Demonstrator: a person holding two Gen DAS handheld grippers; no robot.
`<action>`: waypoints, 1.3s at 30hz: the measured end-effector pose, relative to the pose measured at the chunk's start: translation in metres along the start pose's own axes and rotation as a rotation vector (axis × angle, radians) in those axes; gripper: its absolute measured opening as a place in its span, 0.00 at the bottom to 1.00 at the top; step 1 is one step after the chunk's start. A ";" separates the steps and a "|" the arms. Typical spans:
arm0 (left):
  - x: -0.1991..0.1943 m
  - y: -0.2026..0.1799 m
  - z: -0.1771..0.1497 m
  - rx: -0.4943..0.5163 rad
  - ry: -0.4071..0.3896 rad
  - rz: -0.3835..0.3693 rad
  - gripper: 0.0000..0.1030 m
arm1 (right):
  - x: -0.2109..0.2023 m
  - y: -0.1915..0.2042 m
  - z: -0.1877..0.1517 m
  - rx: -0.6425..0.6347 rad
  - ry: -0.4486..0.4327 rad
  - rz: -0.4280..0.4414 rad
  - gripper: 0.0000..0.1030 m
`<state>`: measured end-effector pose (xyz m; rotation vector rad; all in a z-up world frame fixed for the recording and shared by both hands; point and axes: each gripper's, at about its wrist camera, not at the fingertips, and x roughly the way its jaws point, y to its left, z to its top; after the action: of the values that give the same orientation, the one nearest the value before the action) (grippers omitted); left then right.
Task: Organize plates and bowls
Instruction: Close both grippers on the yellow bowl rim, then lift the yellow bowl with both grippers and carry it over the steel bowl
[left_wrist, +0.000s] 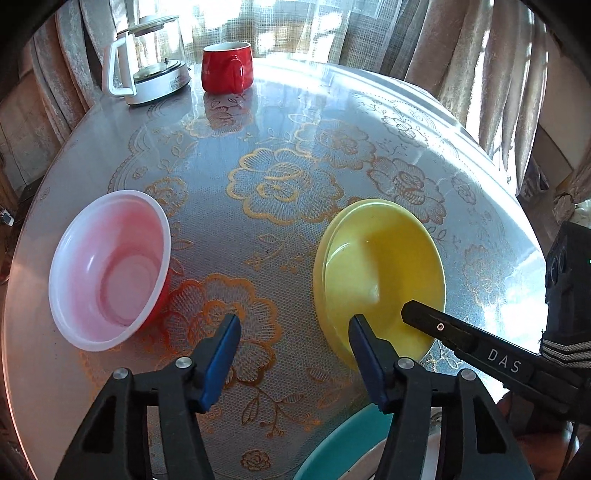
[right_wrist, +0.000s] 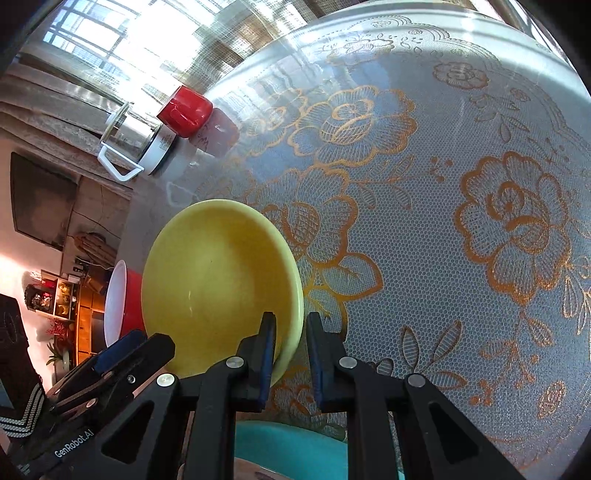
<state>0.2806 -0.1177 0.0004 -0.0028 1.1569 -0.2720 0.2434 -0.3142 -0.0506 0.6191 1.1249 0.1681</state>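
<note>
A yellow bowl (left_wrist: 380, 266) sits right of centre on the round table, tilted. My right gripper (right_wrist: 291, 332) is shut on its near rim (right_wrist: 295, 325), one pad inside the bowl and one outside. From the right, a right-gripper finger (left_wrist: 436, 326) reaches into the bowl. My left gripper (left_wrist: 294, 334) hangs open just left of the yellow bowl; its right fingertip (left_wrist: 360, 332) overlaps the bowl's near-left edge, with only tablecloth between the pads. A bowl (left_wrist: 110, 269), red outside and pinkish white inside, stands upright at the left. Below the grippers, a teal plate (left_wrist: 343, 439) shows.
A red mug (left_wrist: 227, 66) and a glass kettle with a white handle (left_wrist: 147, 62) stand at the table's far edge, in front of curtains. The lace-patterned tablecloth (right_wrist: 480, 221) stretches bare to the right. The teal plate (right_wrist: 291, 443) lies at the near edge.
</note>
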 end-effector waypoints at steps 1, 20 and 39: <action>0.003 0.000 -0.001 -0.003 0.011 -0.011 0.52 | 0.000 0.000 0.000 0.002 0.000 0.001 0.16; -0.002 -0.013 -0.019 0.074 -0.008 -0.037 0.14 | -0.008 0.005 -0.013 -0.002 -0.017 0.018 0.14; -0.068 0.015 -0.058 0.019 -0.174 -0.073 0.14 | -0.053 0.042 -0.057 -0.066 -0.130 0.112 0.14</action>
<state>0.2062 -0.0804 0.0358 -0.0514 0.9821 -0.3410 0.1770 -0.2811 -0.0022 0.6259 0.9568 0.2564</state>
